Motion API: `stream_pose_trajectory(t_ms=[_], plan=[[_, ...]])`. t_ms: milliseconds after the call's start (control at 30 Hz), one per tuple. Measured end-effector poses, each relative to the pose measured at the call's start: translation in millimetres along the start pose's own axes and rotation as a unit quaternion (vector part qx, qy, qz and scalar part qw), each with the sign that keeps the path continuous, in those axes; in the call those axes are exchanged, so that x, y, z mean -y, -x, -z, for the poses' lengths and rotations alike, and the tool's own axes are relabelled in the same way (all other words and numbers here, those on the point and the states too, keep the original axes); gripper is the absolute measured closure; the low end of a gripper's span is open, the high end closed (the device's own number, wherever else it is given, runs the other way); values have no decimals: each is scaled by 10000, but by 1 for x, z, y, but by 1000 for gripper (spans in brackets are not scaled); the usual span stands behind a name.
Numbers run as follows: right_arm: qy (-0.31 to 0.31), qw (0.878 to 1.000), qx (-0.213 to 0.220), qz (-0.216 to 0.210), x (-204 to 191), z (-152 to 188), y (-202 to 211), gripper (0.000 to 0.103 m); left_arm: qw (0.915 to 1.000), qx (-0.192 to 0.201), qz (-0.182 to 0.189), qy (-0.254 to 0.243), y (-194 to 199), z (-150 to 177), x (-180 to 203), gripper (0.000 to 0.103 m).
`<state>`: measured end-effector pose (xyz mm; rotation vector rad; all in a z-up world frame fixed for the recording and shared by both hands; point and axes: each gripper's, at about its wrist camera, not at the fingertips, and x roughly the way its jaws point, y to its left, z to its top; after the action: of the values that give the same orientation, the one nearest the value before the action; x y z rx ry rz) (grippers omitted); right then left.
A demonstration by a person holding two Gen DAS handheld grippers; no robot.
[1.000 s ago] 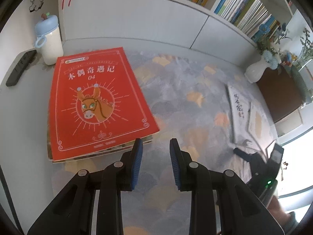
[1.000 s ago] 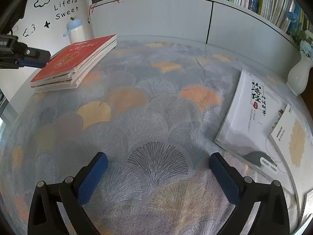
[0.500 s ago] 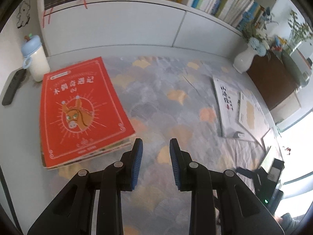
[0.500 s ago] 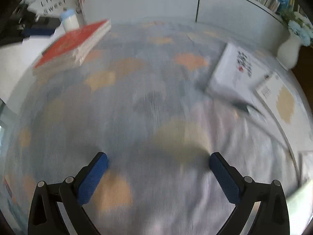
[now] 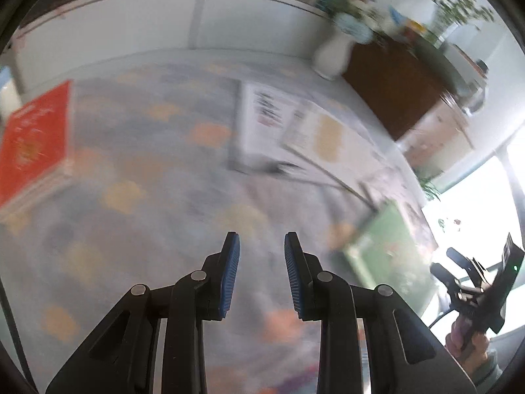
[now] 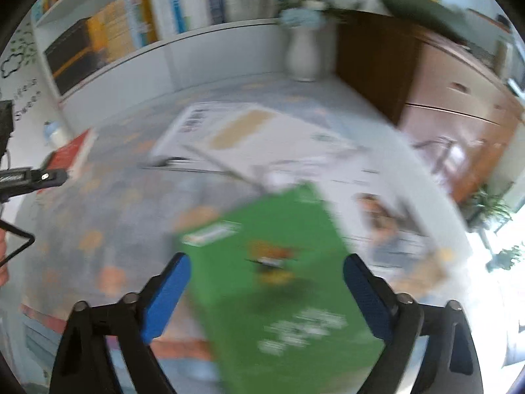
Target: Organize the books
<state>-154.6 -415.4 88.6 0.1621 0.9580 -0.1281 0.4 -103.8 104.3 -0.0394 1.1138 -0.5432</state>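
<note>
A green book [image 6: 272, 282] lies on the patterned cloth right below my right gripper [image 6: 265, 282], whose jaws stand wide open to either side of it, not touching. The green book shows blurred in the left wrist view [image 5: 387, 246]. A red book [image 5: 36, 144] tops a stack at the far left, also small in the right wrist view [image 6: 70, 157]. White books [image 5: 288, 124] lie at the back right, seen too in the right wrist view [image 6: 249, 138]. My left gripper [image 5: 262, 262] is open a little and empty, above the cloth.
A white vase [image 5: 331, 55] with flowers stands at the back by a brown cabinet [image 5: 403, 88]. A bookshelf [image 6: 131, 26] runs along the back wall. A cable [image 5: 328, 177] crosses the white books. The right gripper's handle [image 5: 482, 289] shows at the left view's right edge.
Both views have swung to the right with heavy blur. The red stack has slid to the left edge. The right gripper has come over the green book, which was not in view before.
</note>
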Motion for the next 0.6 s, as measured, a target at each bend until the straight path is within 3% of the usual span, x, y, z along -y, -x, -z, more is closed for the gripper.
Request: stream_pose_trajectory(t_ms=[100,167,233,333,500,600], plan=[[-118,9999,-74,-7,47,17,7,19,9994,-207,258,53,-20,21,39,78],[-156,9993,-308,-136,71,31,4,30,9983,-311,479,116,-31,37,61,80],[-152,9981,-509,-304,83,43,-2,49,9963,-372,763,143,-39,54,83,80],[-60,9962,-752,-427,96,59,-11,63,9941,-538,936,137,-52,75,112,80],[98,9950,-760,-646,107,71,-12,66,9911,-830,1014,248,-70,94,133,80],[119,9931,-841,-814,110,73,-15,65,9852,-1114,1232,428,-85,103,136,80]])
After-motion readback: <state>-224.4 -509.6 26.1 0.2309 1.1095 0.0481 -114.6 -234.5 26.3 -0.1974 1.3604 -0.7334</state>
